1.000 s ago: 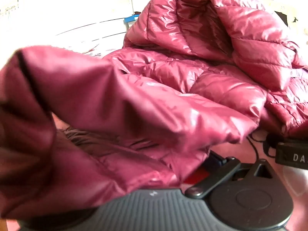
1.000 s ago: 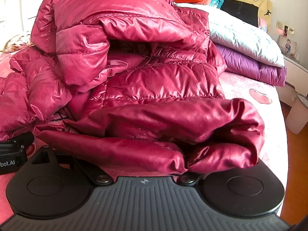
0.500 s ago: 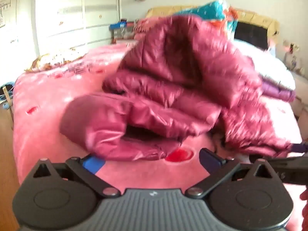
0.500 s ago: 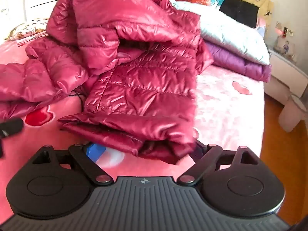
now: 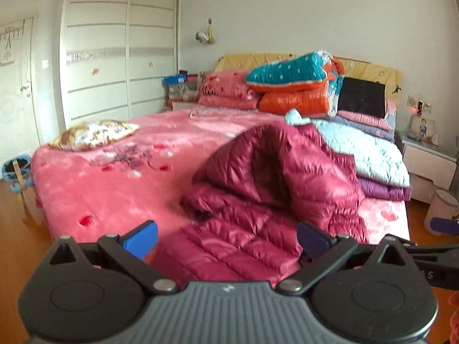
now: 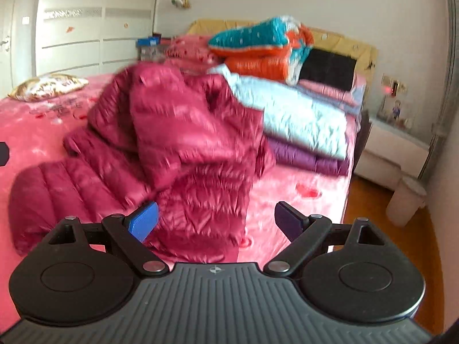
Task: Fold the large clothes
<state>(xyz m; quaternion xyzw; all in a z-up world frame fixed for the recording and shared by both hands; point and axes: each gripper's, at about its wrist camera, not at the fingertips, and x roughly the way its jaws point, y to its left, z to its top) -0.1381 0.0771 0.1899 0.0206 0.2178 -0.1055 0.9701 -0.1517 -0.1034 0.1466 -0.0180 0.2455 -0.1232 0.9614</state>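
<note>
The big dark-red puffy jacket [image 5: 266,197] lies in a loose heap on the pink bed [image 5: 109,183], near the front edge, w/ one part bunched up high like a little hill and a flat quilted part spread out toward the cameras. The left gripper [image 5: 226,239] is wide open — its blue fingers [image 5: 142,238] hold nothing, and the flat part of the jacket shows in the gap between them. The right gripper [image 6: 215,219] is wide open too, w/ nothing in it; the jacket's lower edge sits in front of it, a bit to the left. In the right wrist view the jacket [image 6: 183,149] is blurry, so it's hard to tell which part is a sleeve — maybe the long piece at the left. Just behind the jacket, on the right side of the bed, is a folded light-blue blanket [image 5: 364,149] on top of a purple one [image 5: 384,190]. At the head of the bed is a teal and orange blanket [image 5: 292,71], and a flowery pillow [image 5: 94,133] lies at the far left edge. A white wardrobe [image 5: 120,54] stands by the wall.
</note>
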